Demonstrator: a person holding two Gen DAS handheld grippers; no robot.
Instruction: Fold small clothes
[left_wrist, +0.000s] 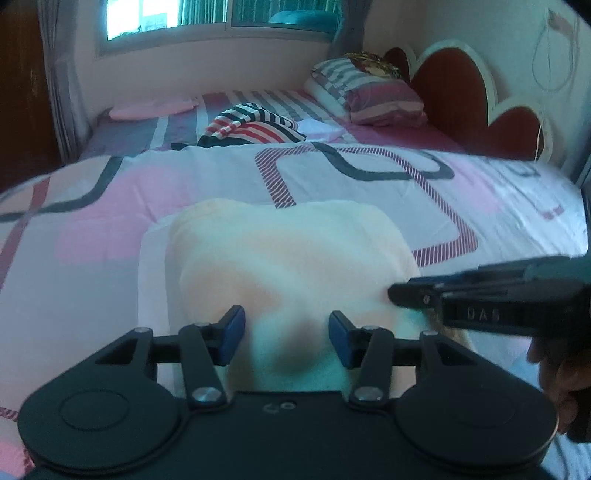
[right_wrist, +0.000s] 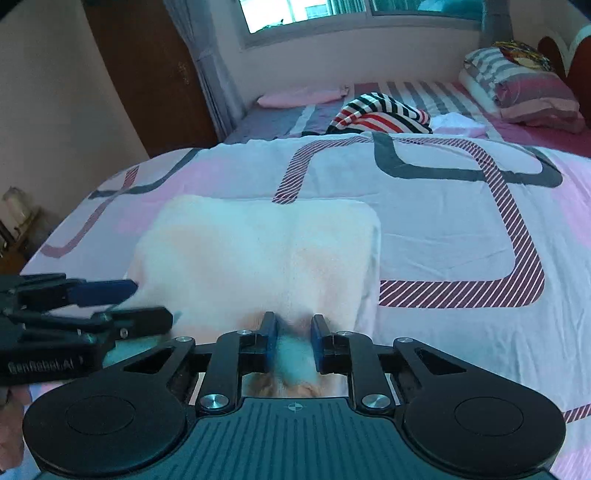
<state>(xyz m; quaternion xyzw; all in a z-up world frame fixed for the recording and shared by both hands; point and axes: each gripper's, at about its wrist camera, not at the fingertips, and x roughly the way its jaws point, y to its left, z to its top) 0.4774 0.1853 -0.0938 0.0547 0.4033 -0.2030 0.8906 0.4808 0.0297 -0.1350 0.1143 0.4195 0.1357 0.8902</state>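
A pale cream cloth (left_wrist: 284, 258) lies folded flat on the patterned bedspread; it also shows in the right wrist view (right_wrist: 258, 251). My left gripper (left_wrist: 286, 338) is open over the cloth's near edge, with cloth between its blue pads. In the right wrist view it enters from the left (right_wrist: 147, 302), jaws apart. My right gripper (right_wrist: 293, 345) has its pads a narrow gap apart around a raised bit of the cloth's near edge. In the left wrist view it comes in from the right (left_wrist: 395, 293), its tip at the cloth's right edge.
A striped red, black and white garment (left_wrist: 251, 123) lies farther up the bed, next to a small white cloth (left_wrist: 319, 129). A pink cloth (left_wrist: 151, 109) lies at the far left. Pillows (left_wrist: 369, 92) stack against the red headboard (left_wrist: 454, 85). The bedspread (left_wrist: 480, 192) spreads out on both sides.
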